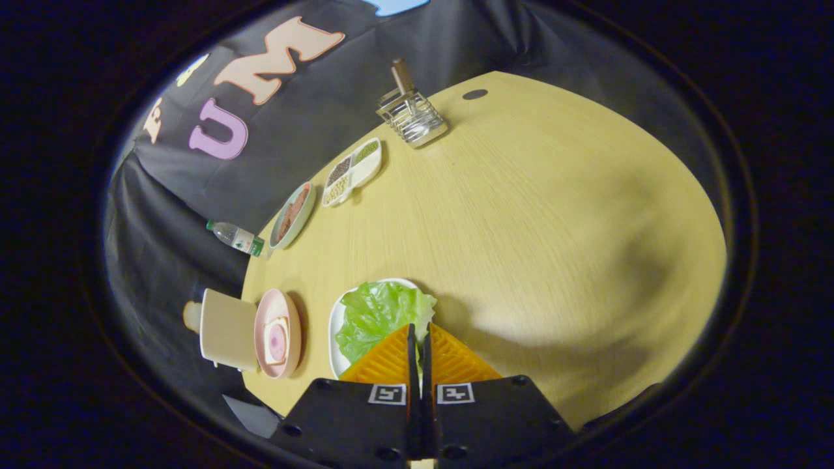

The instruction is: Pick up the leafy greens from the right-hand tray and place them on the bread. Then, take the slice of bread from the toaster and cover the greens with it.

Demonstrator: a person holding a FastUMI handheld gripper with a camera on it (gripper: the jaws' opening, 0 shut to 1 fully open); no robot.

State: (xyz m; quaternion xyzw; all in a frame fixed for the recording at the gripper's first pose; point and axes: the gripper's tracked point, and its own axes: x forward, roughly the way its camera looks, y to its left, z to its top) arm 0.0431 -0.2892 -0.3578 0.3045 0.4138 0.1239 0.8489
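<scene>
While my gripper (418, 339) hangs over the near edge of the white tray (336, 326), its orange fingers (384, 361) are pressed almost together, and I cannot tell whether they pinch the leafy greens (378, 312) lying on that tray. Just beside the tray, a pink plate (277, 312) carries the bread (276, 342), next to the cream toaster (225, 329). Across the worktop (534, 221) stands a wire rack (412, 117).
</scene>
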